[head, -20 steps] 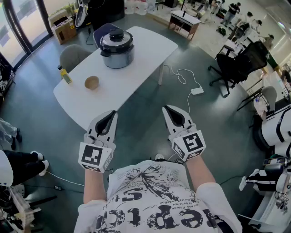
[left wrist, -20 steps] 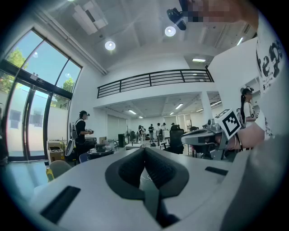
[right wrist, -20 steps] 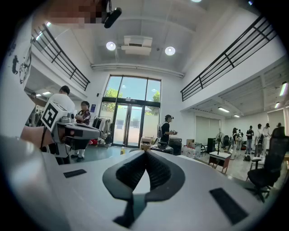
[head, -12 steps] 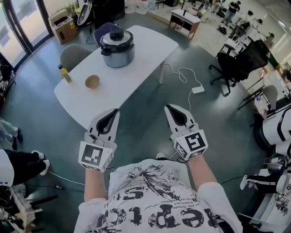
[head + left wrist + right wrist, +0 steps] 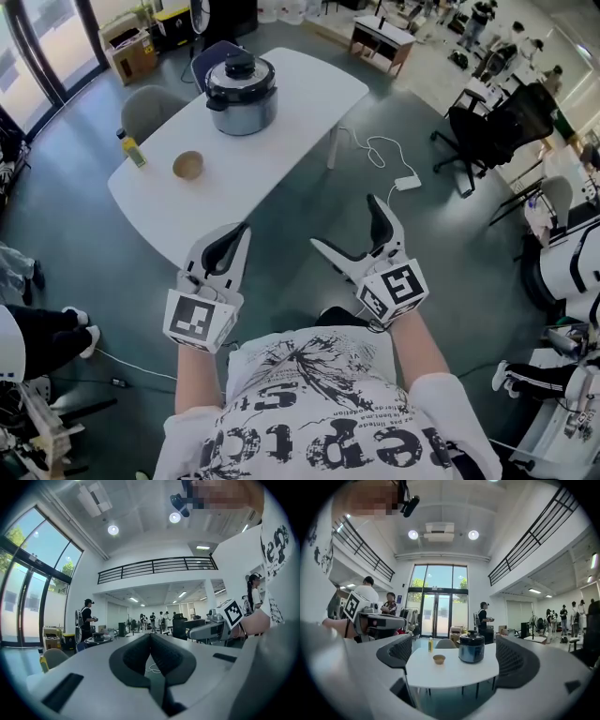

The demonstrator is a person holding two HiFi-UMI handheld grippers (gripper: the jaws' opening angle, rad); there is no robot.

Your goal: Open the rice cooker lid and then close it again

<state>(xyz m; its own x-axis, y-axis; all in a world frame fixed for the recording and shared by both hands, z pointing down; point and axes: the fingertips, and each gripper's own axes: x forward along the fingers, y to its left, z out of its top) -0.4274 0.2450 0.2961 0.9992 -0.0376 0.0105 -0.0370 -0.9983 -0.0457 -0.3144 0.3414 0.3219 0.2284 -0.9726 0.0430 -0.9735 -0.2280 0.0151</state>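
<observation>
Your left claw (image 5: 236, 236) is pressed together and empty. Your right claw (image 5: 345, 223) is spread wide, also empty. Both sit low in the middle of the frame, held level over the floor (image 5: 300, 216). The cooker (image 5: 240, 94) is way up at the upper left on the white desk (image 5: 281, 150), lid down, well apart from both claws. A bowl (image 5: 187, 165) and a bottle (image 5: 130, 150) sit lower left of it.
</observation>
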